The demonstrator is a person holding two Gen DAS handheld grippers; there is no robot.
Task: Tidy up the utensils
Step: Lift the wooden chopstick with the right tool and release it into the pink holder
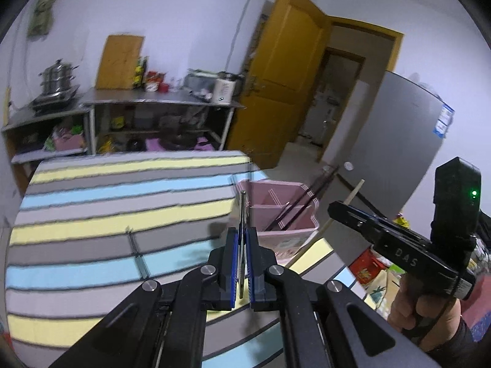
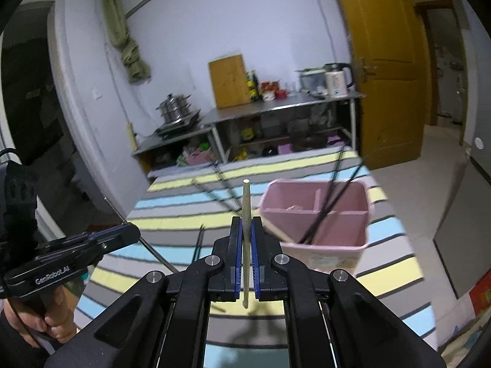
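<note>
Left claw (image 1: pixel 242 236) grips blurred utensil (image 1: pixel 243 214) — type unclear.

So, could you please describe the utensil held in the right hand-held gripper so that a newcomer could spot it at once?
Start at the table with the striped cloth and find the pink divided bin near its right edge. Just left of the bin, the right hand-held gripper is shut on a pale wooden chopstick pointing away from the camera. It is light and round-tipped, unlike the dark chopsticks leaning in the bin.

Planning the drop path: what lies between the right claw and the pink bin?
In the right wrist view, only bare striped tablecloth lies between the right claw and the pink plastic divided bin.
</note>
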